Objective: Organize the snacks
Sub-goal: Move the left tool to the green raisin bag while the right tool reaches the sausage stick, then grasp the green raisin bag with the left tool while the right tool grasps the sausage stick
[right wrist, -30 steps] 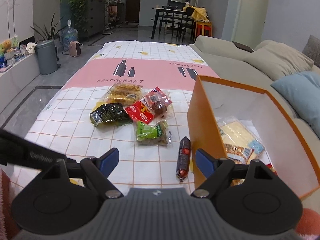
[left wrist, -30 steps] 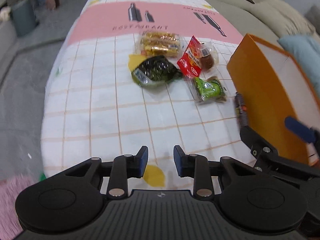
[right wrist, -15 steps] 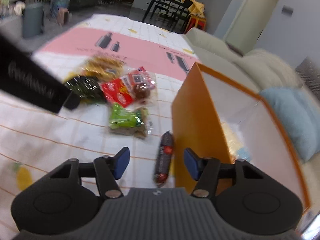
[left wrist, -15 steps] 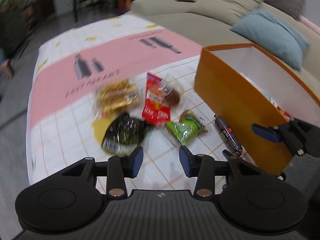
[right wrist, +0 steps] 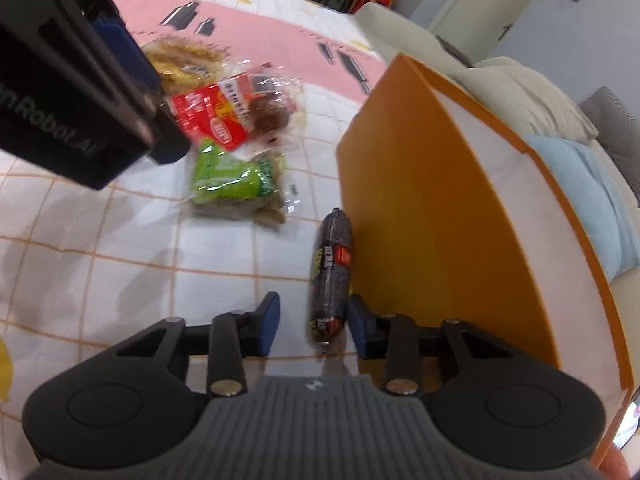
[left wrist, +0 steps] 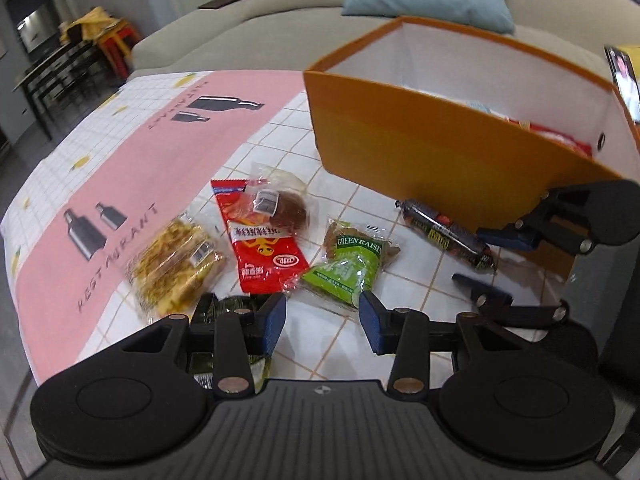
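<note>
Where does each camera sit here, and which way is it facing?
Left wrist: on the left gripper, jaws open, facing snacks and the orange box; the right gripper shows at right.
Right wrist: on the right gripper, jaws open around the sausage beside the box; the left gripper's body shows upper left.
Shared: sausage, box, green raisin pack.

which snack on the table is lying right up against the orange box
The dark sausage stick: it lies along the foot of the orange box, between the right hand-held gripper fingers. The other packets sit apart from the box.
</note>
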`<state>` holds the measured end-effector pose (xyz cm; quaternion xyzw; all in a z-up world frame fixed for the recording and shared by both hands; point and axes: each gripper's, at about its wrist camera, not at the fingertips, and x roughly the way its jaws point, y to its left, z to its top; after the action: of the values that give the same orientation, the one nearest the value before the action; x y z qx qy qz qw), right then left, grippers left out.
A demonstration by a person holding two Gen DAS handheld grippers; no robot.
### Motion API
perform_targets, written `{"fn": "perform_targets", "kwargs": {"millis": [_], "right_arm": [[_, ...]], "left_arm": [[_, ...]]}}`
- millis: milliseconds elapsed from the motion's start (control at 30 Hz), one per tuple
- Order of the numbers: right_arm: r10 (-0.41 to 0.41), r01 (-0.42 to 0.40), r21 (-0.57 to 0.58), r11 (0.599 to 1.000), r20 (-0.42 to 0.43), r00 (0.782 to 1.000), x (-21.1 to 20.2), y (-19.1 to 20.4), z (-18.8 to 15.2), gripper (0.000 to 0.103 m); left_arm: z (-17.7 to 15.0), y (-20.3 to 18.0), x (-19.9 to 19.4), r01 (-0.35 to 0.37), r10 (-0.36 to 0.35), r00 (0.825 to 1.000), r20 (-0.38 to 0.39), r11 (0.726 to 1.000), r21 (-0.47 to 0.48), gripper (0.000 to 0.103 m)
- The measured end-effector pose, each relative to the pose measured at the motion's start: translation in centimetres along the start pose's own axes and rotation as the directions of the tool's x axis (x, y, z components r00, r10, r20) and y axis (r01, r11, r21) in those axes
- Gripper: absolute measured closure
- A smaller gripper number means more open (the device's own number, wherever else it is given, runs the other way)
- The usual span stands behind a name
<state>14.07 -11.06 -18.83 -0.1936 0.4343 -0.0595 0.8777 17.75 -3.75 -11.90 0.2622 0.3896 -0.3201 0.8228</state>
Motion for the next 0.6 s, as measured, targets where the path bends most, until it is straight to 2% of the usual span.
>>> {"fn": "perform_targets", "kwargs": {"millis": [100, 367, 467, 600], "right_arm": [[0.012, -0.012, 0.041, 0.999, -0.003, 1.000, 0.2, -0.7, 0.0, 0.082], [0.146, -0.146, 0.195, 0.970, 0.016, 0.989, 0.1, -3.1, 0.0, 0.082], [0.175, -0.177, 0.244, 0.954, 0.029, 0.984, 0.0, -3.8, 0.2, 0.082], [0.199, -0.197, 0.259, 0.946, 0.020, 0.980, 0.3, -4.0, 0.0, 0.081]], "left_arm": [[0.5, 0.0, 0.7, 0.006, -0.006, 1.000, 0.000, 1.000, 0.021, 0.051], [1.2, -0.1, 2.8, 0.016, -0.016, 1.000, -0.009, 0.997, 0.073, 0.047], [1.4, -0.2, 3.5, 0.018, -0.017, 1.000, -0.019, 0.996, 0.092, 0.047], [1.9, -0.4, 4.2, 0.058, -0.055, 0.998, -0.031, 0.991, 0.118, 0.046]]}}
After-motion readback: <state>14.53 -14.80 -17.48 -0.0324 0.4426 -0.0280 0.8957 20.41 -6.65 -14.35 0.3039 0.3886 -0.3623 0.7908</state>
